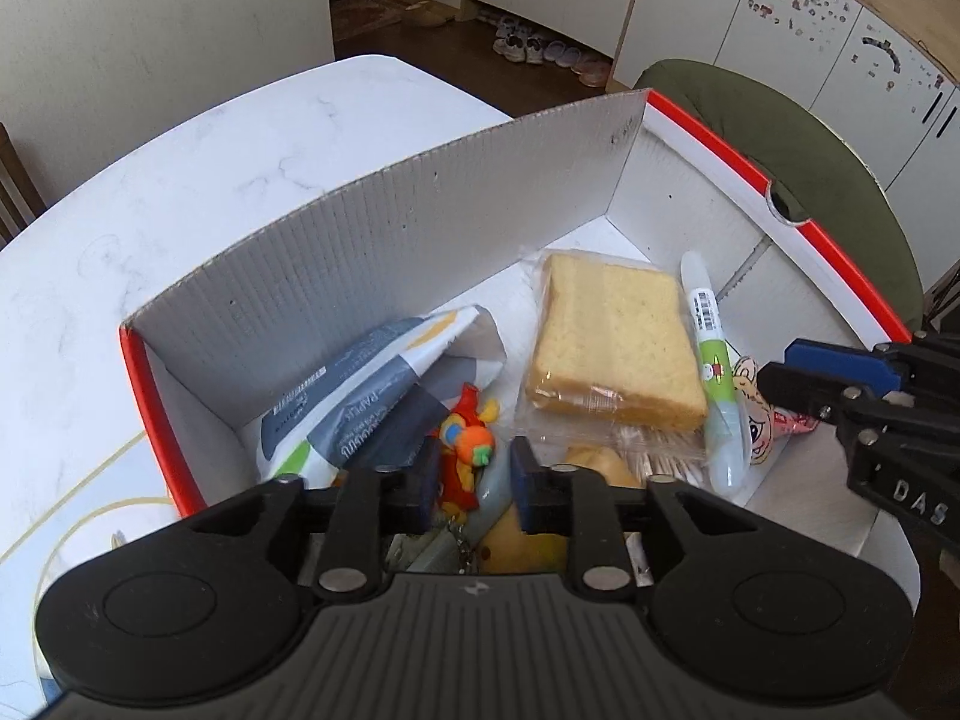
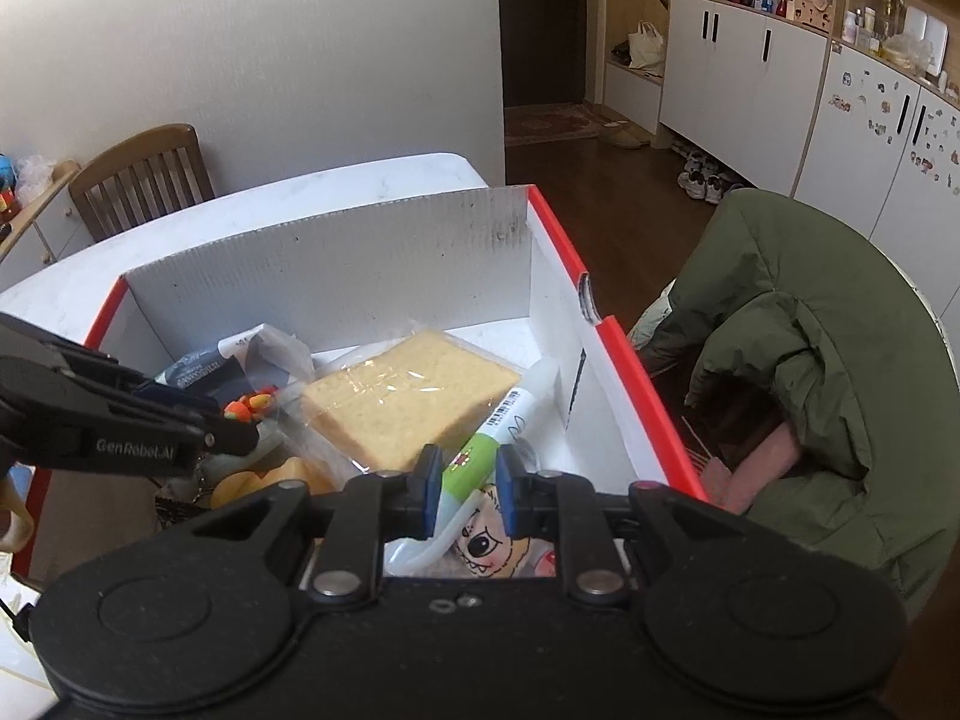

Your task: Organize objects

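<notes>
A white cardboard box with red rim (image 1: 420,228) (image 2: 336,264) holds a wrapped slice of bread (image 1: 612,342) (image 2: 408,402), a grey snack bag (image 1: 366,390) (image 2: 204,369), an orange toy (image 1: 465,450) (image 2: 249,407), a green-and-white tube (image 1: 714,372) (image 2: 504,426), a cartoon-face packet (image 1: 750,414) (image 2: 486,546) and yellow pieces (image 1: 528,546). My left gripper (image 1: 471,480) hangs open over the orange toy, holding nothing. My right gripper (image 2: 465,486) is open above the tube and the cartoon packet; it shows at the right of the left wrist view (image 1: 798,387).
The box stands on a white marble table (image 1: 210,168). A chair with a green jacket (image 2: 828,372) stands at the box's right. A wooden chair (image 2: 144,180) stands behind the table. White cabinets (image 2: 738,78) and shoes line the far wall.
</notes>
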`<state>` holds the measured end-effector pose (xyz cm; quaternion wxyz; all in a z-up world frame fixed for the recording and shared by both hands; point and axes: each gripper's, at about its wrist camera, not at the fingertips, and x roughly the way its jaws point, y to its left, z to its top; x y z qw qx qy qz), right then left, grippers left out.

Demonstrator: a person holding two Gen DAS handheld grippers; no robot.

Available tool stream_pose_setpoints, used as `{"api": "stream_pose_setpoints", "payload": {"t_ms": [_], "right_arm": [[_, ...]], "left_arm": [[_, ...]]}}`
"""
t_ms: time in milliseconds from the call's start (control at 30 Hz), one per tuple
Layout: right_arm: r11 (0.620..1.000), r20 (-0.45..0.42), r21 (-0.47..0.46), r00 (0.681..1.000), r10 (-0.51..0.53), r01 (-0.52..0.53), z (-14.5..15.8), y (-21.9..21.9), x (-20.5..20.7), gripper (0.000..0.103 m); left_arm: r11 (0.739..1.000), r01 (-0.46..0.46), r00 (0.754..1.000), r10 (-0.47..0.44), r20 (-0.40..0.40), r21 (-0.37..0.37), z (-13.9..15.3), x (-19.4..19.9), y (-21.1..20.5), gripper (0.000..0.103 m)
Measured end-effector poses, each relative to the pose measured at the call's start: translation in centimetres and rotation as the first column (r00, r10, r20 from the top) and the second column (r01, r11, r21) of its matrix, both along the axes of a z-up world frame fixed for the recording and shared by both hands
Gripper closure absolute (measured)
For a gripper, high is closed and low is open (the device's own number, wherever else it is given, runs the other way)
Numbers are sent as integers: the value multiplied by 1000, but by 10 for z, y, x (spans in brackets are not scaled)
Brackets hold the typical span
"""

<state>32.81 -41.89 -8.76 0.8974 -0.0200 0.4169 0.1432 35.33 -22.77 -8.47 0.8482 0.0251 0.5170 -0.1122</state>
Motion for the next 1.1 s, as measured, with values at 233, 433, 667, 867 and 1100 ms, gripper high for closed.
{"api": "stream_pose_setpoints", "payload": {"t_ms": [233, 433, 667, 867, 1100], "right_arm": [[998, 11, 53, 999, 43, -44, 9, -3, -9, 84], [995, 33, 74, 997, 66, -68, 20, -1, -19, 83], [993, 67, 68, 994, 90, -95, 33, 5, -32, 83], [992, 93, 66, 990, 105, -112, 44, 15, -46, 81], [990, 123, 70, 986, 115, -124, 53, 27, -63, 72]], "left_arm": [[999, 39, 998, -38, 58, -13, 8, -21, -4, 43], [999, 36, 988, -31, 150, -27, 29, -45, 1, 38], [996, 2, 973, 17, 231, -85, 57, -70, 16, 38], [992, -10, 960, 44, 275, -125, 71, -91, 30, 38], [990, -21, 953, 63, 295, -142, 81, -114, 42, 34]]}}
